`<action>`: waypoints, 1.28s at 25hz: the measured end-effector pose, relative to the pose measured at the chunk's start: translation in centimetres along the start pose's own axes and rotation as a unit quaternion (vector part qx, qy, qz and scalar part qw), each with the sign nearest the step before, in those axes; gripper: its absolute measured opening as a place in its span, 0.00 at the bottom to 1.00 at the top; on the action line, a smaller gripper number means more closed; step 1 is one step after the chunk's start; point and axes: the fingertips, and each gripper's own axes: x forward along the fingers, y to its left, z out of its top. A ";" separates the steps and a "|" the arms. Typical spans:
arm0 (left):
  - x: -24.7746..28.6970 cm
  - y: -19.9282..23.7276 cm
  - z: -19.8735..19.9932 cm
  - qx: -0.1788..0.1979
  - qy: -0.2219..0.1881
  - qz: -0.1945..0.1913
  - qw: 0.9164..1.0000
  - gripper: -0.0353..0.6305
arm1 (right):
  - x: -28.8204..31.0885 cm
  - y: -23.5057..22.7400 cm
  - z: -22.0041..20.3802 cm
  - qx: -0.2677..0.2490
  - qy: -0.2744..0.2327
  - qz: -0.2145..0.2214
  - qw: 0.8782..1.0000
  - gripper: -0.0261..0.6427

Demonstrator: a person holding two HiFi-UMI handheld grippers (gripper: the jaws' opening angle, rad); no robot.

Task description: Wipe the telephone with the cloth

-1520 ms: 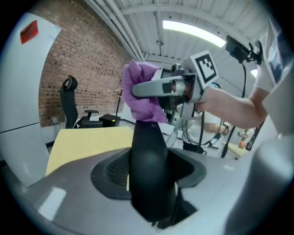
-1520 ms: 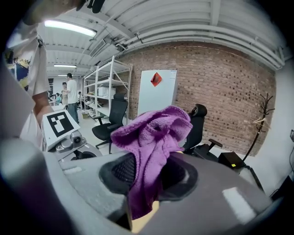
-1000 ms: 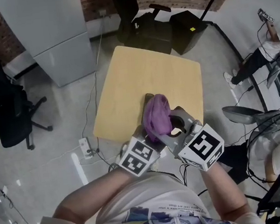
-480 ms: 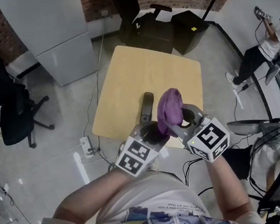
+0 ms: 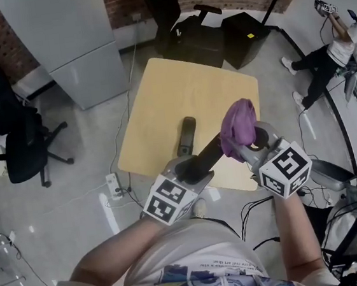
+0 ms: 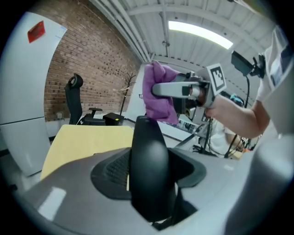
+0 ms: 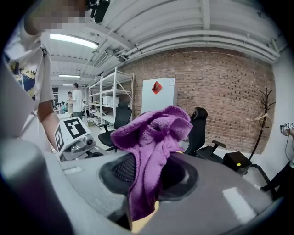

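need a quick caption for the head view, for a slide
Left gripper grips a black telephone handset over the wooden table; right gripper holds a purple cloth beside it.

The far half of the worktop [image 5: 185,87] is bare, so I have open passage there. Nearer me a black base unit [image 5: 187,133] sits on it, just ahead of the left gripper [image 5: 197,164]. The handset [image 5: 209,155] clamped in its jaws juts across toward the right gripper [image 5: 247,141]. It ends just beside the cloth [image 5: 238,124] pinched there, leaving no lane between them. Beyond the far edge stand an office chair [image 5: 174,18] and a black box [image 5: 243,35]. A grey cabinet [image 5: 71,42] blocks the far left.
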 end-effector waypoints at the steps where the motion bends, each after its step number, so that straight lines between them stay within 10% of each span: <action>1: 0.1 0.1 0.0 -0.003 -0.001 0.003 1.000 0.44 | -0.2 0.3 0.2 -0.001 -0.004 0.005 1.000 0.21; 12: 1.2 -0.2 0.8 -0.029 -0.003 0.014 0.999 0.44 | 0.0 7.7 0.6 -0.020 -0.027 0.117 0.993 0.21; 32: 0.6 -0.2 1.7 -0.149 -0.040 0.011 0.988 0.44 | -2.8 -4.7 -4.4 0.068 -0.022 0.022 0.997 0.21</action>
